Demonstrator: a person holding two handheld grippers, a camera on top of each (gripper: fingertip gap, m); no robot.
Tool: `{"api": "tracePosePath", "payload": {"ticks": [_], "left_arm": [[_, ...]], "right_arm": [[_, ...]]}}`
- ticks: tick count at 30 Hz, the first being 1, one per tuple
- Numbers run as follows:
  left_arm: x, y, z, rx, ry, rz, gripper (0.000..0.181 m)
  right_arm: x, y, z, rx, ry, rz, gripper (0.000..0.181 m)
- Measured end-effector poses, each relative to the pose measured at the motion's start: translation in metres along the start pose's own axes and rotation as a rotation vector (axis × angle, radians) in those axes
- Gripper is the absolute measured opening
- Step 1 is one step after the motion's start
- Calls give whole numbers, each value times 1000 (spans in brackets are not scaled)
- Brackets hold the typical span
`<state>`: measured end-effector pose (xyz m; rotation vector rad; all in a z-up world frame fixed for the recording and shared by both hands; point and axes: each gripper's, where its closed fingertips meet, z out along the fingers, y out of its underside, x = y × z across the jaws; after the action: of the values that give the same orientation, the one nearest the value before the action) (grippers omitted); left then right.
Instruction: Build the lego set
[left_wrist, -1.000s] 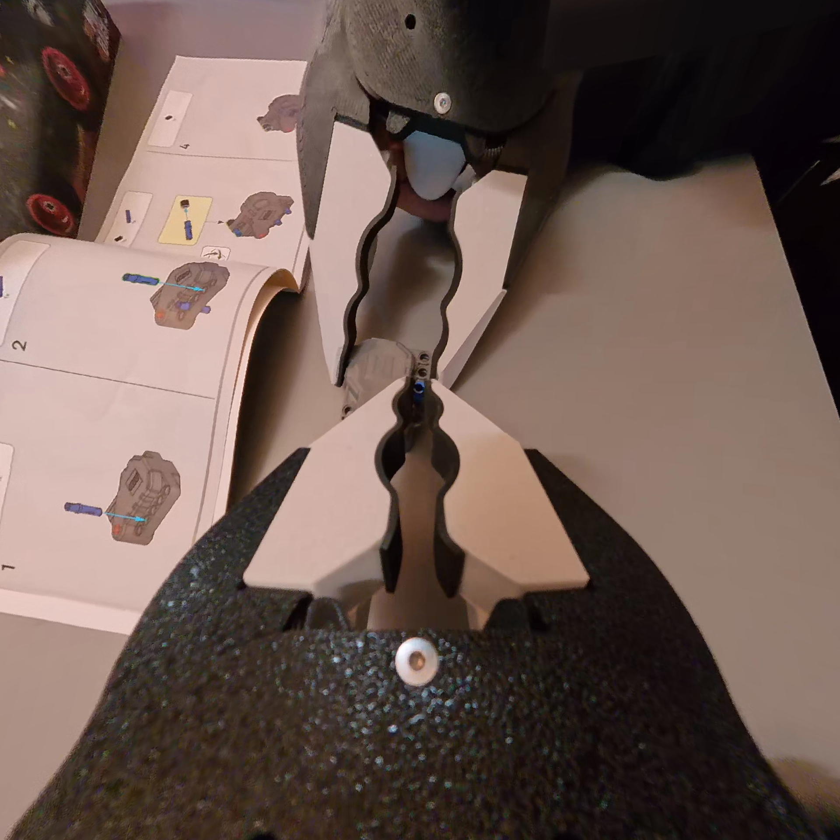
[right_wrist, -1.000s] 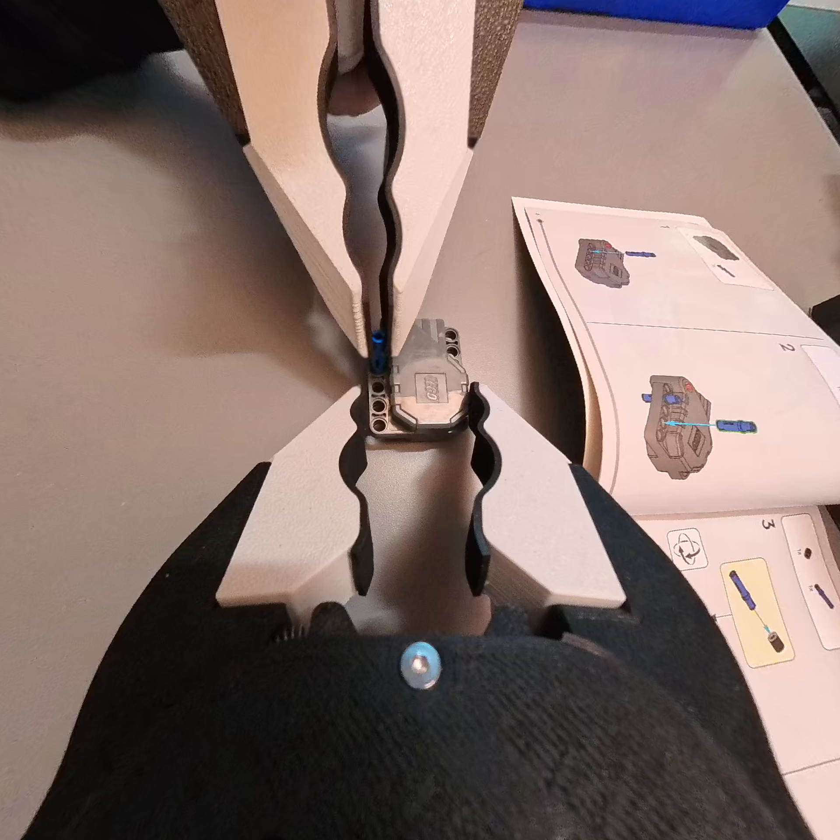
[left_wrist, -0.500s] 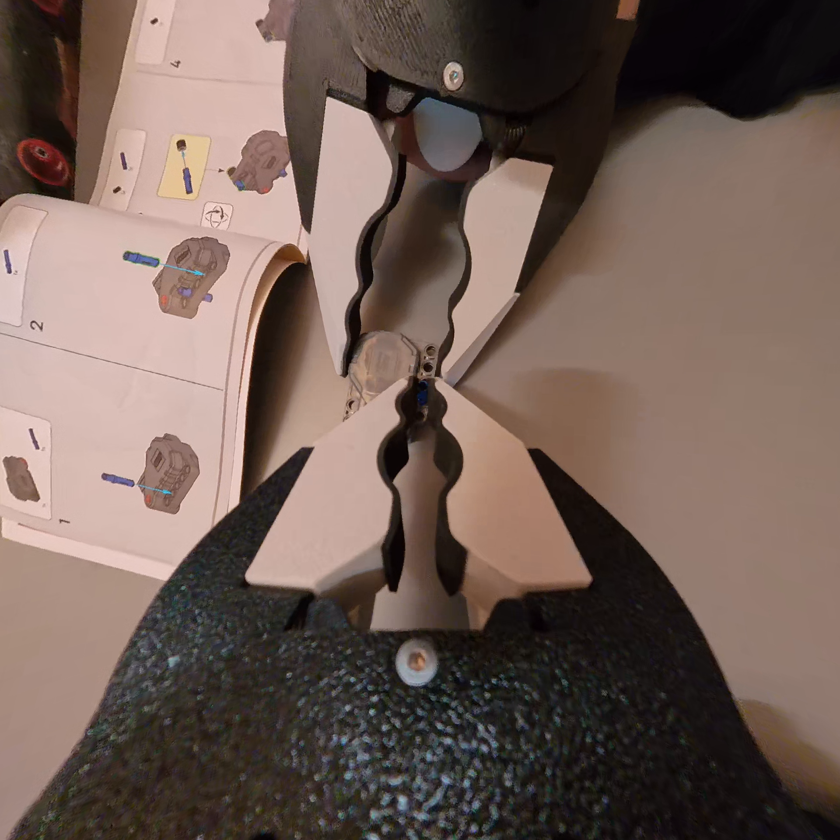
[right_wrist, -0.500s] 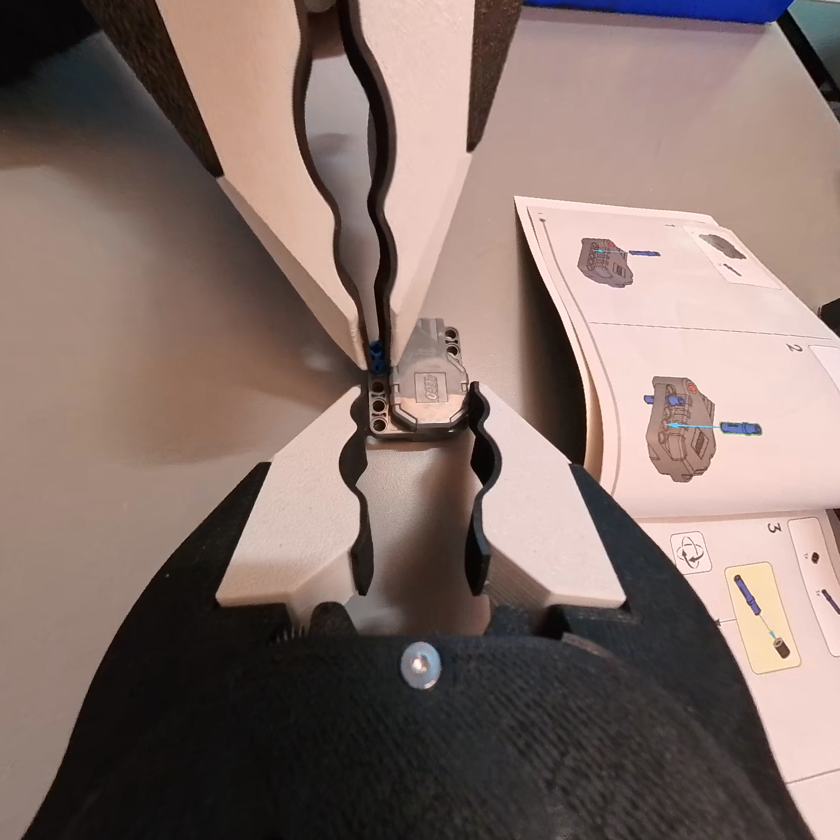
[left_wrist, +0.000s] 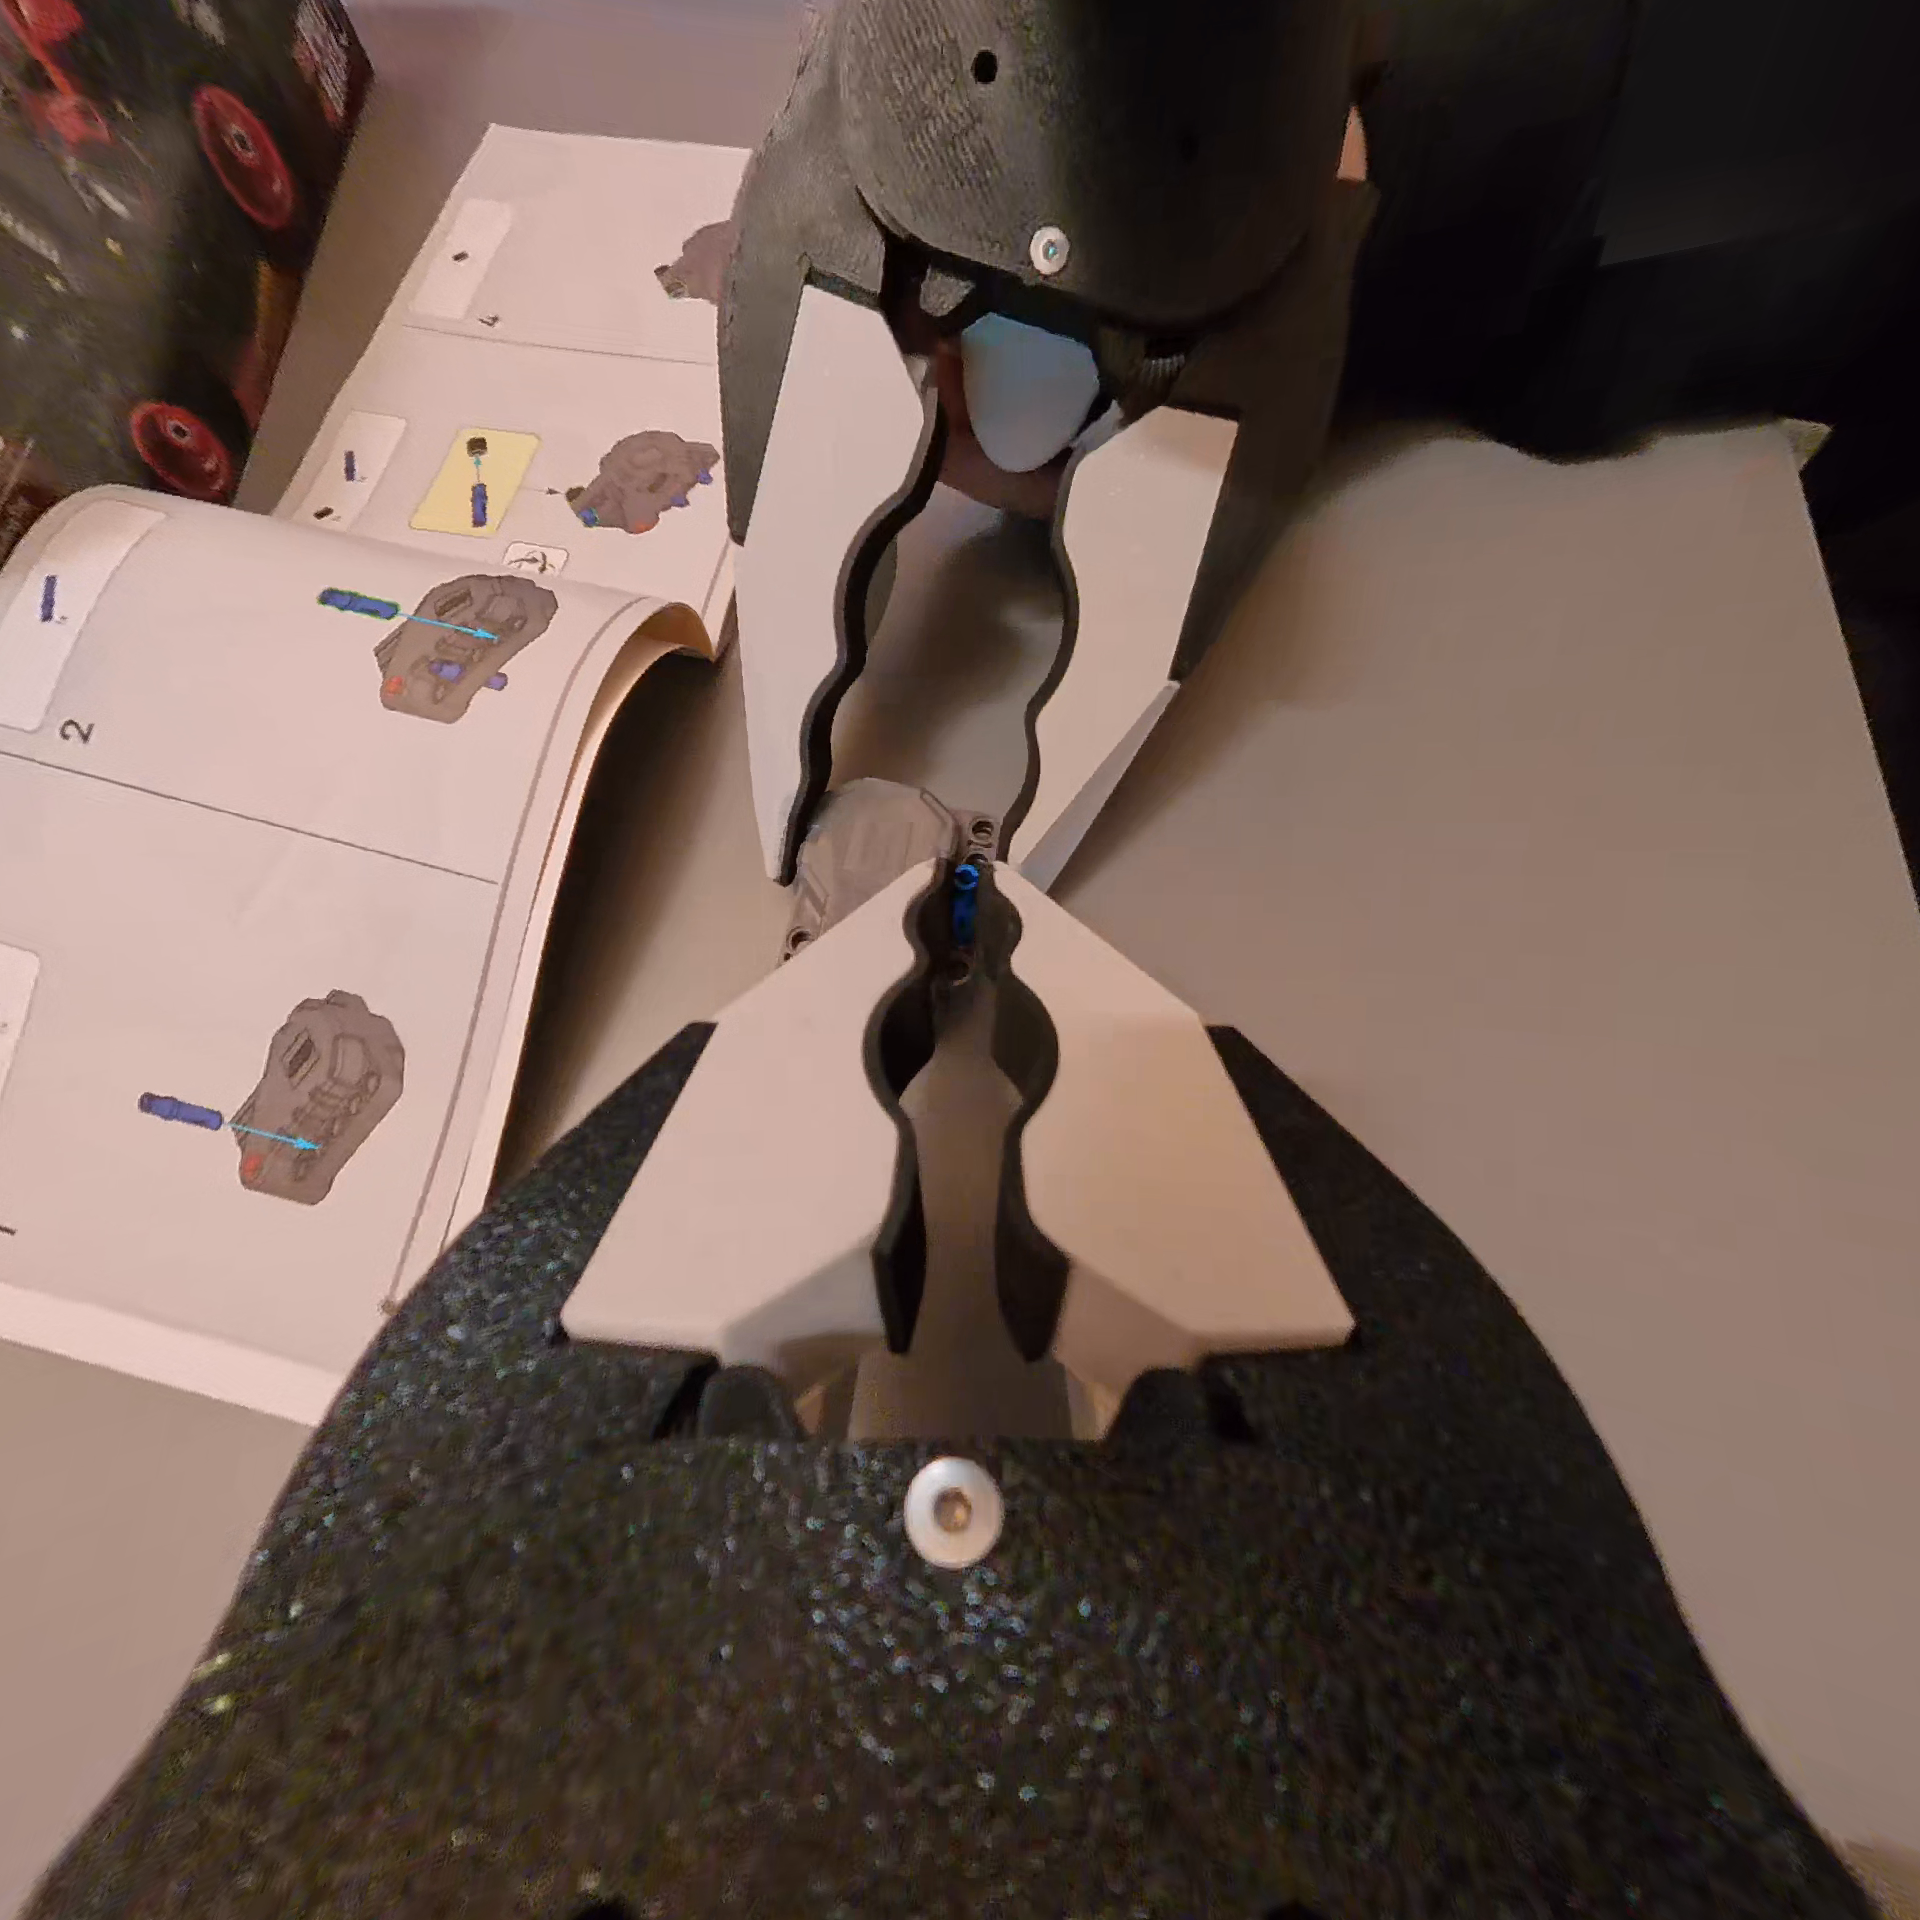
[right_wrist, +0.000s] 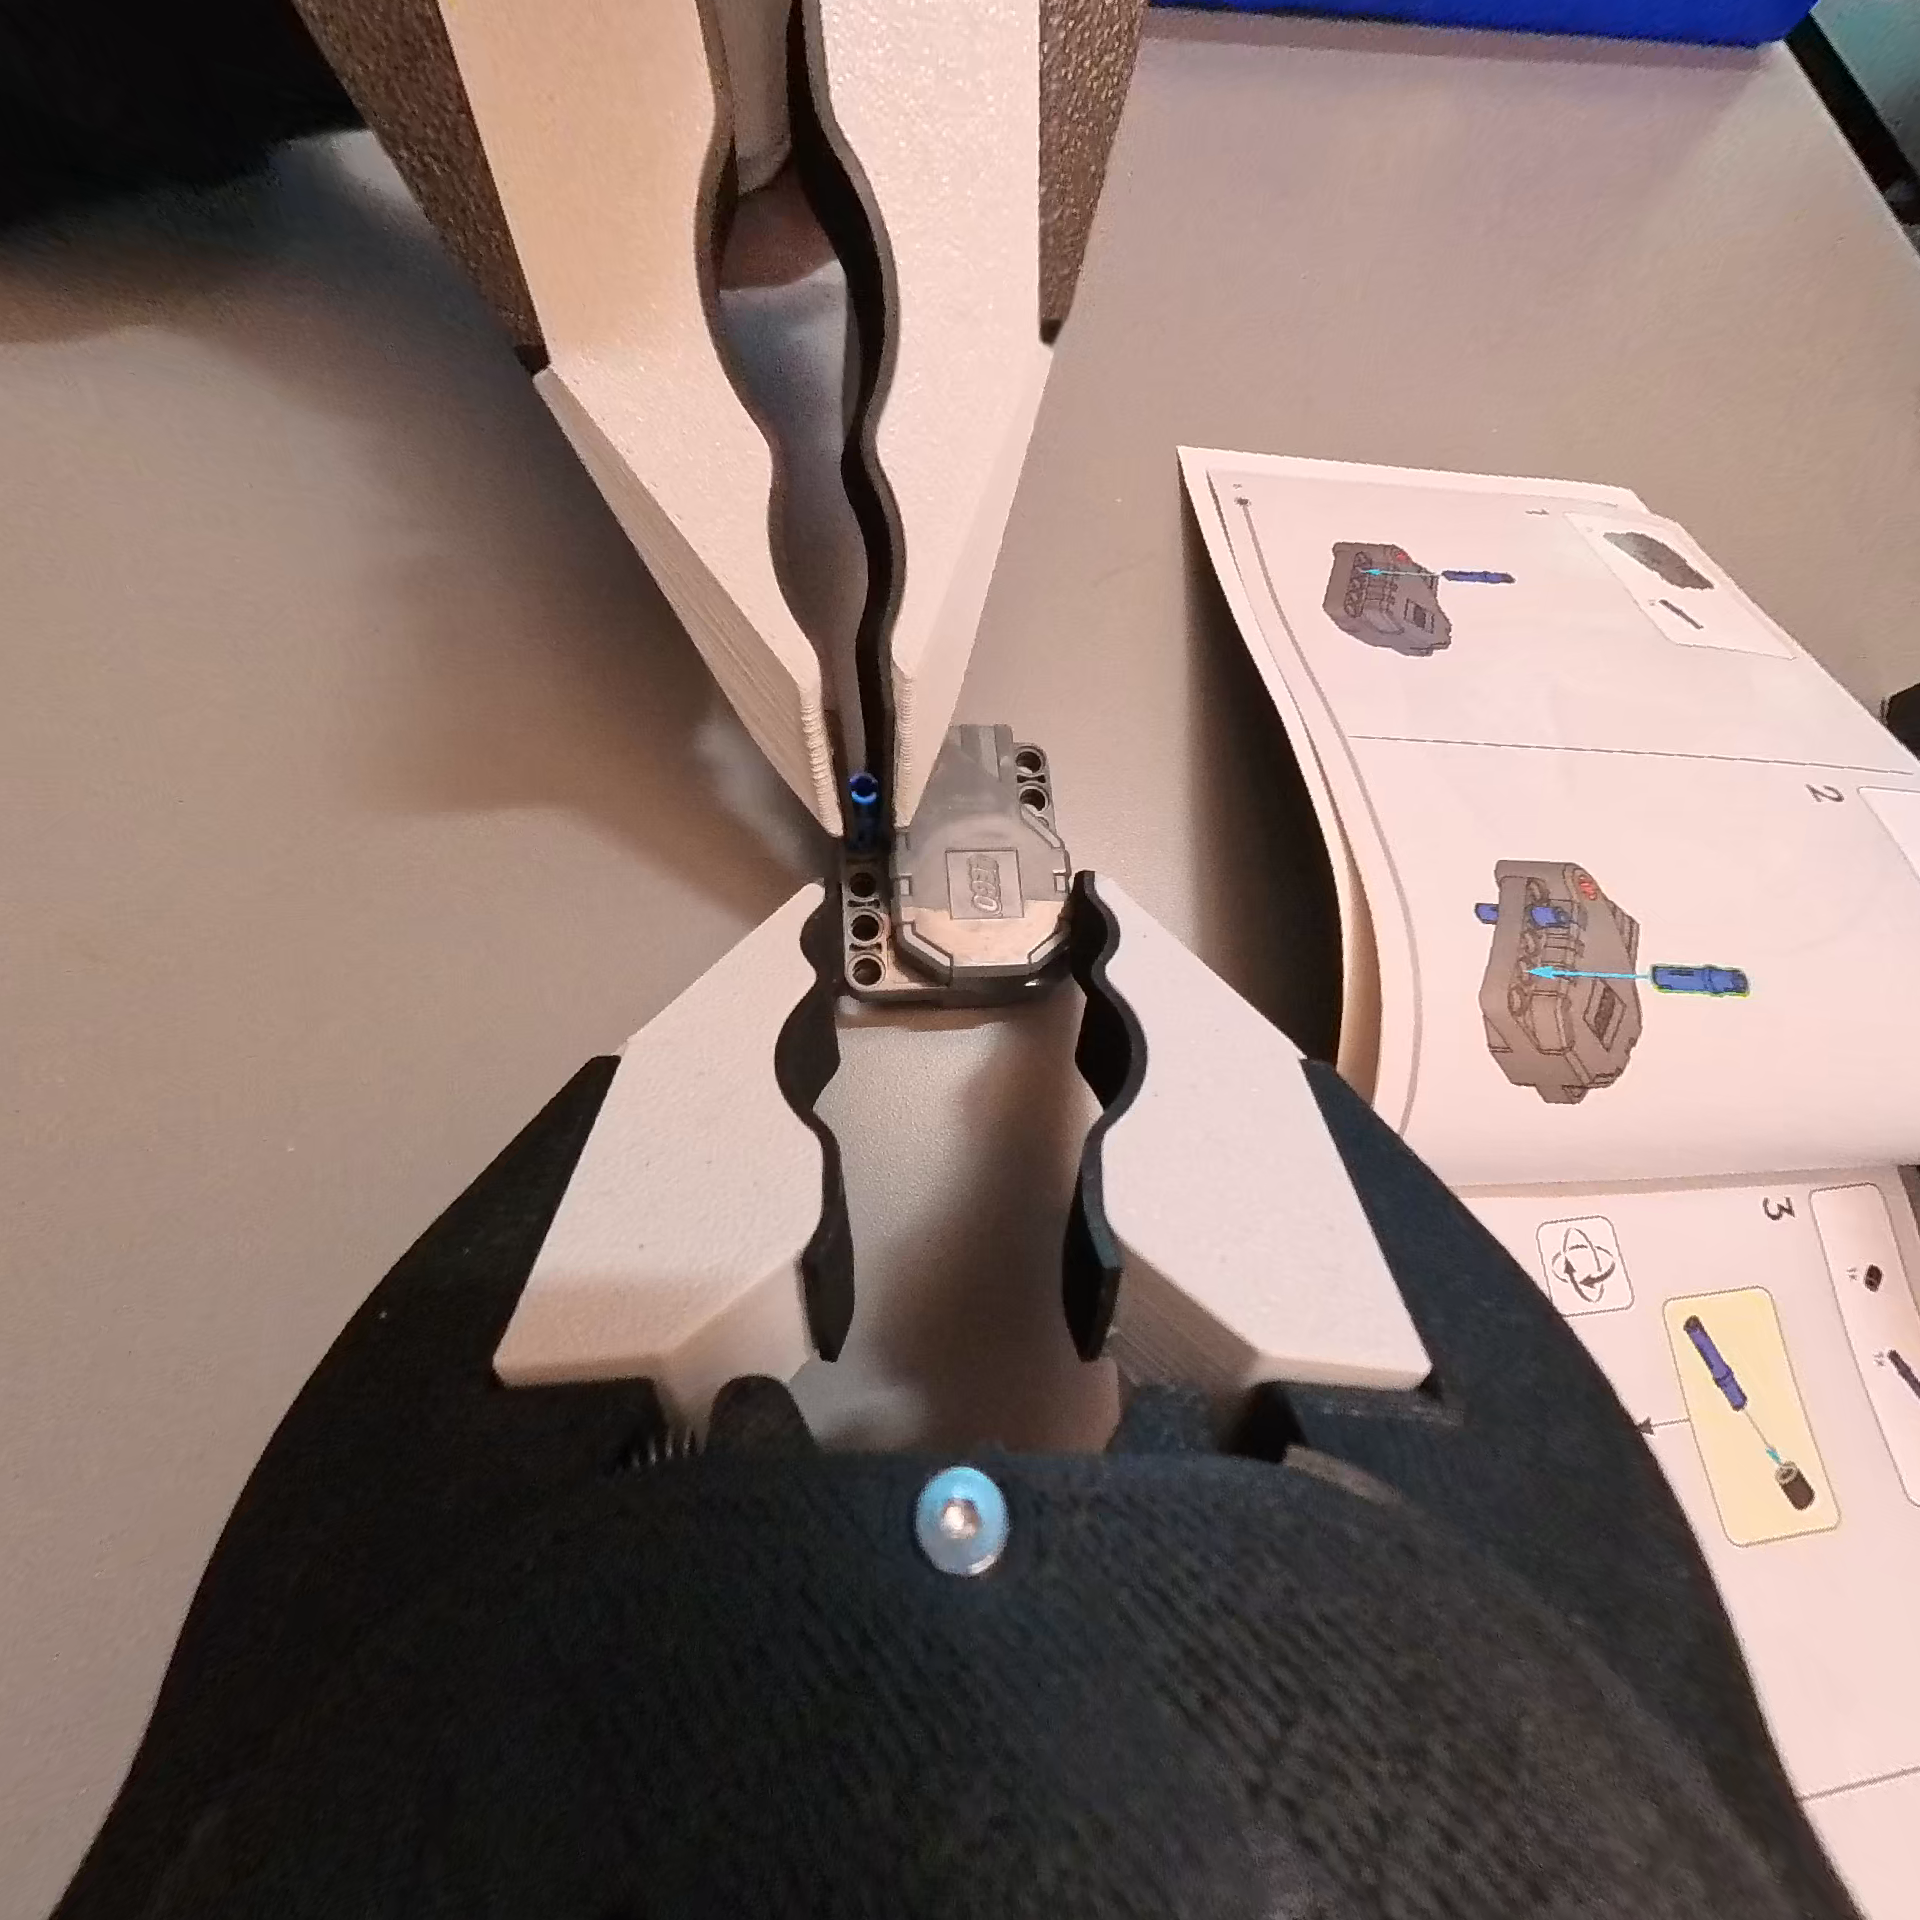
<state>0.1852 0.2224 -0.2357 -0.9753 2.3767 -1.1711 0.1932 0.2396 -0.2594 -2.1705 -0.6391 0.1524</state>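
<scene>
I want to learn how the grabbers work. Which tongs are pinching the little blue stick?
The left tongs, nearly closed on the blue pin. The right tongs are spread wider around the grey block.

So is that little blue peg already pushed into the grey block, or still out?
Partly in: the blue peg, pinched by the left gripper, has its tip in a hole of the grey block; most still shows.

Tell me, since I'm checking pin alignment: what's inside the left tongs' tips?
A blue pin, pinched by the left tongs, meets the gray motor block. How deep it sits is hidden.
</scene>
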Motion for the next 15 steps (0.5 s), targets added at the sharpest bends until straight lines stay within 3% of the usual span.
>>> {"api": "tracePosePath", "payload": {"ticks": [9, 15], "left_arm": [[1, 0, -1, 65, -12, 70, 1], [0, 1, -2, 86, -76, 26, 1]], "right_arm": [[0, 0, 0, 0, -5, 3, 42], [0, 0, 0, -1, -6, 3, 42]]}}
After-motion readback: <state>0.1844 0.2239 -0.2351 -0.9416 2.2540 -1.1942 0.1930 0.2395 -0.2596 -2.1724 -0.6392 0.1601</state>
